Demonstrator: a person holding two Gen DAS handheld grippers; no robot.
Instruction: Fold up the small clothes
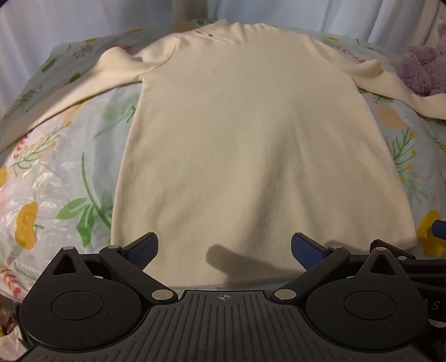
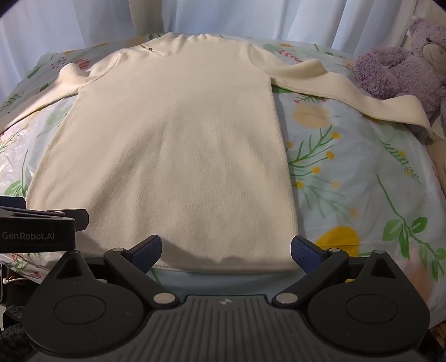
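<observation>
A cream long-sleeved knit garment [image 1: 239, 133] lies flat on a floral cover, neck at the far end, hem nearest me, both sleeves spread out to the sides. It also shows in the right wrist view [image 2: 172, 144]. My left gripper [image 1: 224, 252] is open and empty, just above the hem near its middle. My right gripper [image 2: 225, 252] is open and empty, over the hem's right part. The left gripper's body [image 2: 36, 231] shows at the left edge of the right wrist view.
The floral cover [image 2: 348, 172] under a clear plastic sheet spans the surface. A purple plush bear [image 2: 404, 66] sits at the far right, touching the right sleeve [image 2: 362, 100]. White curtains [image 1: 83, 19] hang behind.
</observation>
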